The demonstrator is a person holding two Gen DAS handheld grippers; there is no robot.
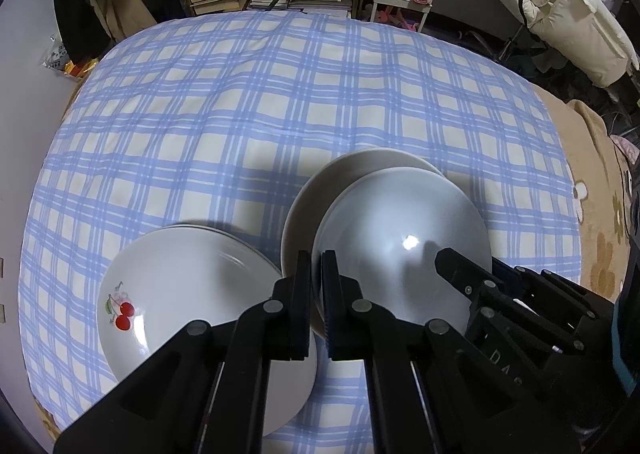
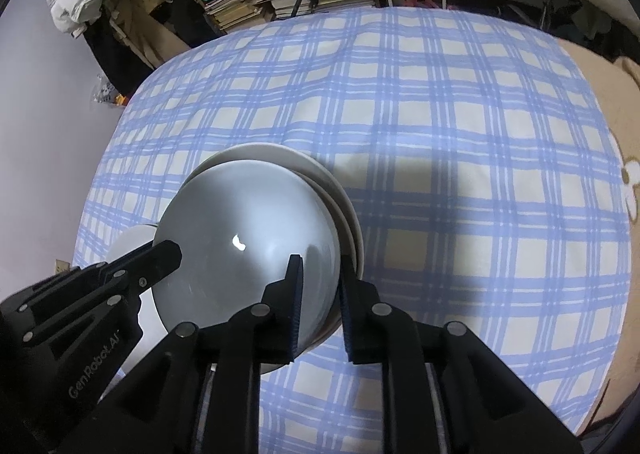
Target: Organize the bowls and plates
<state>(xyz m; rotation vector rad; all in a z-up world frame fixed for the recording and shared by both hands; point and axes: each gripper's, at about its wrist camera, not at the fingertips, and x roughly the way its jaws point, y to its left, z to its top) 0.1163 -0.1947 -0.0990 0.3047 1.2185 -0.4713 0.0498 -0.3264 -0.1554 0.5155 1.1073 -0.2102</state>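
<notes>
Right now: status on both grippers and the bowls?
Left gripper and right gripper both clamped on grey bowl, opposite rims. Bowl over cream bowl, offset. Cherry plate stack alongside; nothing blocking.

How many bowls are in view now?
2 visible. The grey bowl sits nested in the cream bowl, right of the plate stack. Both tools grip the grey bowl's rim. Others may be hidden underneath.

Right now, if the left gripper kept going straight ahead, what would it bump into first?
Nothing new: the left gripper is already shut on the near rim of the gray bowl. Farther along, probably the cream bowl beneath it.
</notes>
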